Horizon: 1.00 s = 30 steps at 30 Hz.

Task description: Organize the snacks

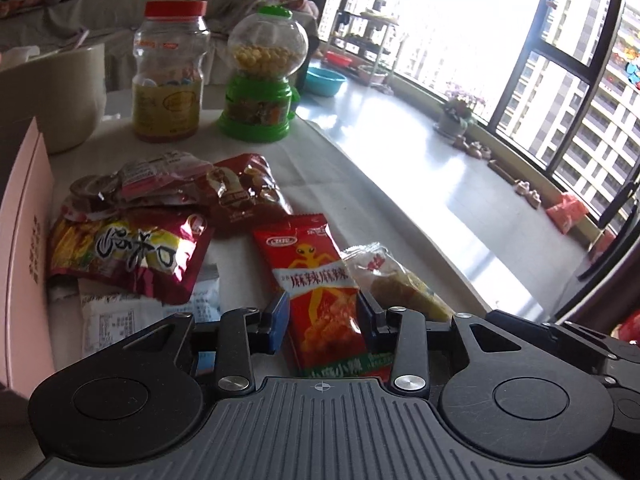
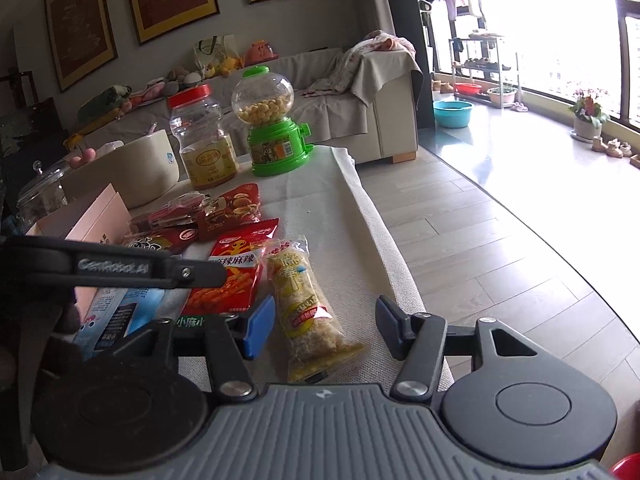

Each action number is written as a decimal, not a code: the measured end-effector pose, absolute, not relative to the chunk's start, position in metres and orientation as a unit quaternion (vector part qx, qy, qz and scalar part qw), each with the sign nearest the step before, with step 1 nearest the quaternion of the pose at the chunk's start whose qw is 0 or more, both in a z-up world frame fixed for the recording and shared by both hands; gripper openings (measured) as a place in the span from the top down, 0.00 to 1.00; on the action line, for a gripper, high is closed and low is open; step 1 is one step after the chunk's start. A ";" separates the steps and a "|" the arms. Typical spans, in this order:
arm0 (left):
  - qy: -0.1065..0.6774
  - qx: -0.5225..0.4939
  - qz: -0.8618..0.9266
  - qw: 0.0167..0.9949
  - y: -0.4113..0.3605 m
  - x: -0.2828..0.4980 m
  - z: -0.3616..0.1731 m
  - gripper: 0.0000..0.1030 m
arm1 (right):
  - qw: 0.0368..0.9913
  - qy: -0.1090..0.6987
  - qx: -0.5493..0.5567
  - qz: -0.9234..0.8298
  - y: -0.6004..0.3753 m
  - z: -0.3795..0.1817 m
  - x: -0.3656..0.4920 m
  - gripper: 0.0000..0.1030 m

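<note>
Several snack packets lie on a cloth-covered table [image 1: 312, 168]. My left gripper [image 1: 323, 318] is open, its fingers on either side of a red spicy-snack packet [image 1: 320, 292], not closed on it. That packet also shows in the right wrist view [image 2: 234, 268]. My right gripper [image 2: 325, 322] is open around a clear yellow rice-cake packet [image 2: 310, 320], which also shows in the left wrist view [image 1: 396, 280]. A dark red and yellow packet [image 1: 128, 252], a peanut packet [image 1: 244, 192] and a blue-white packet [image 1: 152, 312] lie to the left.
A pink box [image 1: 24, 248] stands at the left. A white bowl [image 1: 56, 96], a red-lidded jar [image 1: 170, 72] and a green candy dispenser [image 1: 262, 76] stand at the table's far end. The table's right edge [image 2: 400, 272] drops to the floor. The left gripper's body [image 2: 108, 268] crosses the right view.
</note>
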<state>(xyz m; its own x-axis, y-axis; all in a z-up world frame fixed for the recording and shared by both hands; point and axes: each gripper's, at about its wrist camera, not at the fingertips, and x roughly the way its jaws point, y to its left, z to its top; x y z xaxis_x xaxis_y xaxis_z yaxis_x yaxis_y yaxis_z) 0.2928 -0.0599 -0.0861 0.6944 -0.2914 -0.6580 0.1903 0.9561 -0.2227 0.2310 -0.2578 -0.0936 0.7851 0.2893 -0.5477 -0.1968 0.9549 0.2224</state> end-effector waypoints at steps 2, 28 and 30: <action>0.363 -0.039 -0.135 0.921 -0.069 0.298 -0.090 0.60 | 0.943 0.298 0.082 0.124 -0.260 -0.093 0.230 0.39; 0.344 -0.147 -0.131 0.918 0.024 0.148 -0.073 0.59 | 0.921 0.343 -0.046 0.181 -0.154 -0.098 0.257 0.40; 0.353 -0.160 -0.123 0.914 0.031 0.143 -0.078 0.59 | 0.919 0.342 -0.049 0.189 -0.156 -0.095 0.250 0.43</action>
<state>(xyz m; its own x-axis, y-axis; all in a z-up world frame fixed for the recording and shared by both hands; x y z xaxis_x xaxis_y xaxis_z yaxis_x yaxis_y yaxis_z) 0.1430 0.0313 -0.0781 0.7210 -0.3371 -0.6054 0.1120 0.9189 -0.3782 0.2502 -0.1555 -0.0953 0.6938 0.3143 -0.6480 -0.3814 0.9236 0.0397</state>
